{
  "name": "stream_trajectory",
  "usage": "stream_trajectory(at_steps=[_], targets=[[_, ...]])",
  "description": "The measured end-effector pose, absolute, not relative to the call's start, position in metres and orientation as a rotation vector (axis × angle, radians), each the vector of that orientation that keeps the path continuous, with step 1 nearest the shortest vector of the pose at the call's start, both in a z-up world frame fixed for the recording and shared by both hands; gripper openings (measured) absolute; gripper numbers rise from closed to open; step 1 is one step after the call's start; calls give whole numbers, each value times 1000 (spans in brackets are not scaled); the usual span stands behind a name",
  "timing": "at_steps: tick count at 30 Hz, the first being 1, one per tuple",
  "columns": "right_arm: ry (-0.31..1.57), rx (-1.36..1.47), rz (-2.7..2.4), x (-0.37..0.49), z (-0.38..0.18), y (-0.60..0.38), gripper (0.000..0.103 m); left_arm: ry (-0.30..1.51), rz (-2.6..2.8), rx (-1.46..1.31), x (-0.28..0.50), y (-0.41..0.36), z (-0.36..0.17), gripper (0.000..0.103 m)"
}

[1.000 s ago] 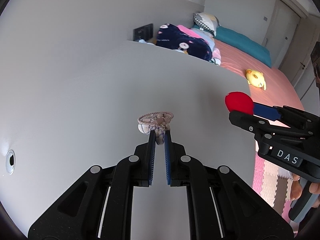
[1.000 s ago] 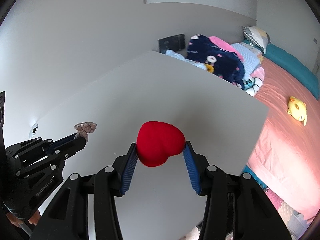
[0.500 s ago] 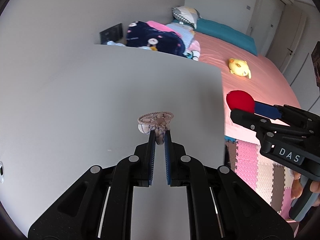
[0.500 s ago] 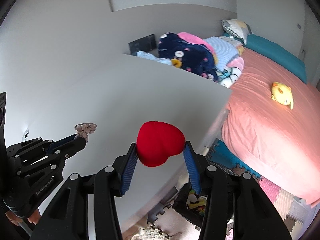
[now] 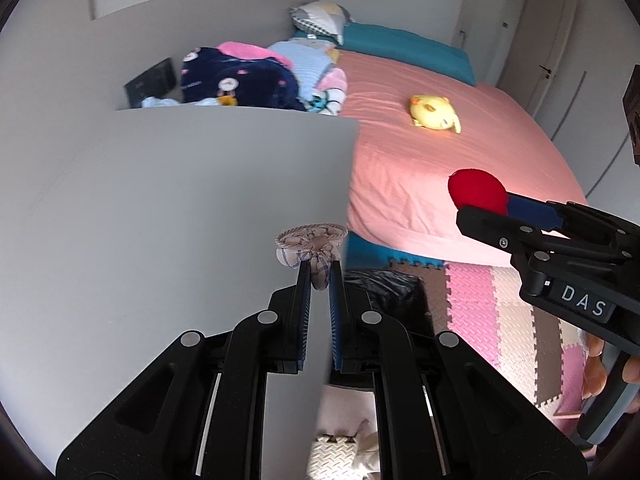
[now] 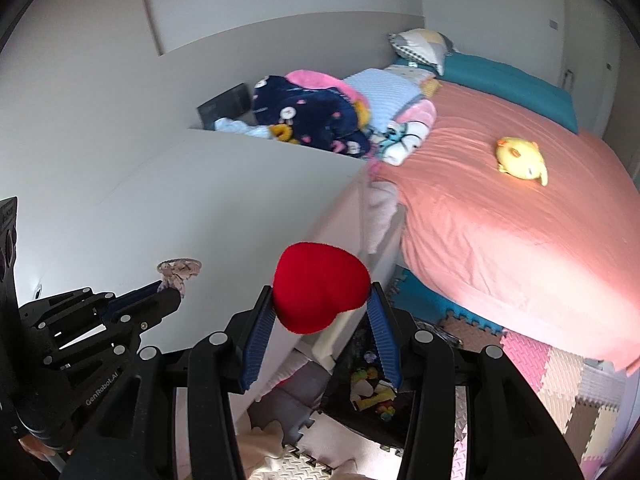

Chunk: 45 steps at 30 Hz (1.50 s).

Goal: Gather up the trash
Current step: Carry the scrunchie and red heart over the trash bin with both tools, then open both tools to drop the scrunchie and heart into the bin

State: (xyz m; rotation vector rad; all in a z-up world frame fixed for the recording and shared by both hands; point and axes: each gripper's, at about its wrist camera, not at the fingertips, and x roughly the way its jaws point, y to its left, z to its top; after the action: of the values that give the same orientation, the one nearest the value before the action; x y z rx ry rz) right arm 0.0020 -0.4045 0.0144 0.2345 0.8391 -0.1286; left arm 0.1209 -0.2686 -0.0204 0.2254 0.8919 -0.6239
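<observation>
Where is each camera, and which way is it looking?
Left wrist: sits on the left tool, looking along its fingers over the white table toward the bed; the right tool and some fingers show.
Right wrist: sits on the right tool, looking down past the red heart at the trash bin; the left tool shows.
Both share the bed, the yellow plush toy and the fabric flower.
</observation>
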Motion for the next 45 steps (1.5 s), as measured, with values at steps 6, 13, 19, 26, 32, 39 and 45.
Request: stream_trajectory(at_steps=[6,13,19,26,32,39,45], targets=[[822,267,-187,-21,16,-437,49,896,-680,260,110,-301,-23,8],[810,297,-246,-48,15,-470,49,899,-733,295,95,-331,-25,8],[805,320,-292,-66,13,-495,49,902,-775,323,84,-356,-26,8],[804,354,-342,-86,10,-521,49,907,-822,362,72,-382,-30,8],[811,365,-378,-93,10,-536,49,913,-852,379,68,-397,-32,8],[837,385,-383,-84,4,-545,49,932,-859,386,73,-404,-36,9],[836,425,-390,-71,3,-554,99,954,-811,446,77,-406,-44,96]])
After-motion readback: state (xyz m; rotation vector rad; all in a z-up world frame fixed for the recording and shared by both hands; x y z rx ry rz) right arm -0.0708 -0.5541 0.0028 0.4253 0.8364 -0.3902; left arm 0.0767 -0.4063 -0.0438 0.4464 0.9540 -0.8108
